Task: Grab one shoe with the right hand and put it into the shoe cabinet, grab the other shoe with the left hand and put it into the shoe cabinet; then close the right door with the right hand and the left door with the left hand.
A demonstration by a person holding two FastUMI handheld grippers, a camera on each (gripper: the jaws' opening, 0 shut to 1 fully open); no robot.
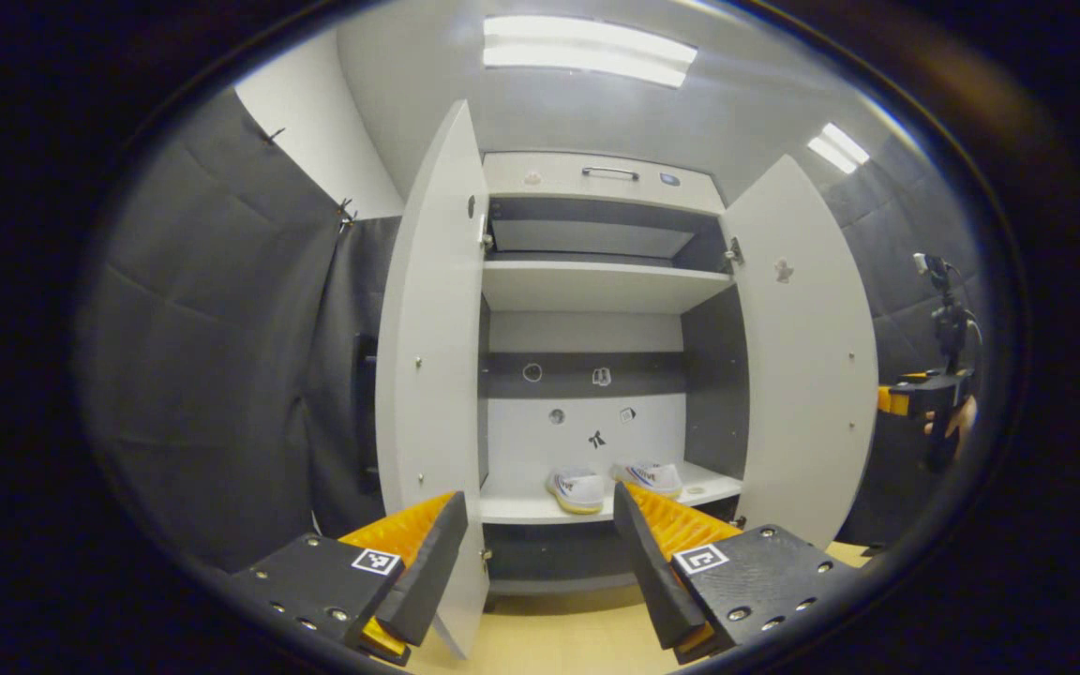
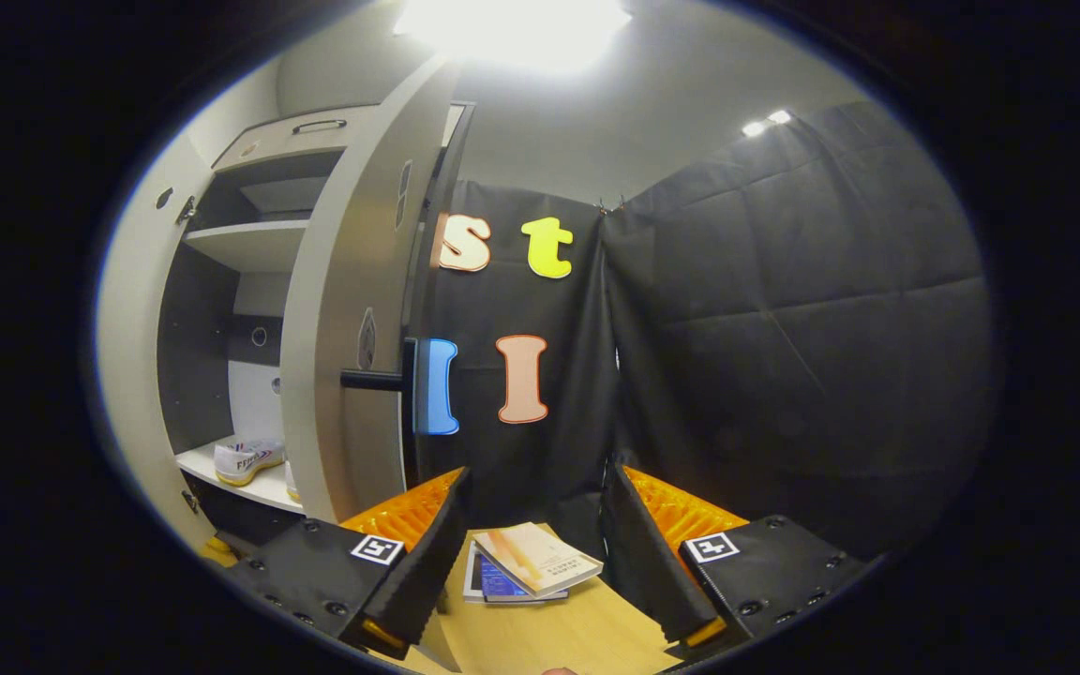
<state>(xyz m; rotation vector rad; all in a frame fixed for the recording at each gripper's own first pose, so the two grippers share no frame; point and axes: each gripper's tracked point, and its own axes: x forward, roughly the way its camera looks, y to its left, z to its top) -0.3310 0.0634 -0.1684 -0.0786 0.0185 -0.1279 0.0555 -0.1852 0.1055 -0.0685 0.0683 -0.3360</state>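
Note:
Both doors of the white shoe cabinet [image 1: 596, 286] stand open: the left door [image 1: 432, 375] and the right door [image 1: 807, 356]. Two white shoes [image 1: 576, 489] [image 1: 650, 476] sit side by side on the lower shelf. My left gripper [image 1: 536, 494] is open and holds nothing, facing the cabinet from a distance. In the left gripper view, the right gripper [image 1: 924, 394], held by a hand, is beyond the right door's outer side. In the right gripper view, the right gripper [image 2: 535, 471] is open and holds nothing, and the right door [image 2: 343, 309] with its dark handle [image 2: 376, 380] is to its left. One shoe [image 2: 245, 459] shows inside.
A small stack of books [image 2: 526, 562] lies on the wooden surface [image 2: 549, 637] below the right gripper. Black cloth walls [image 2: 784, 328] enclose the booth on both sides. The cabinet has an upper shelf [image 1: 587, 281] and a top drawer [image 1: 610, 173].

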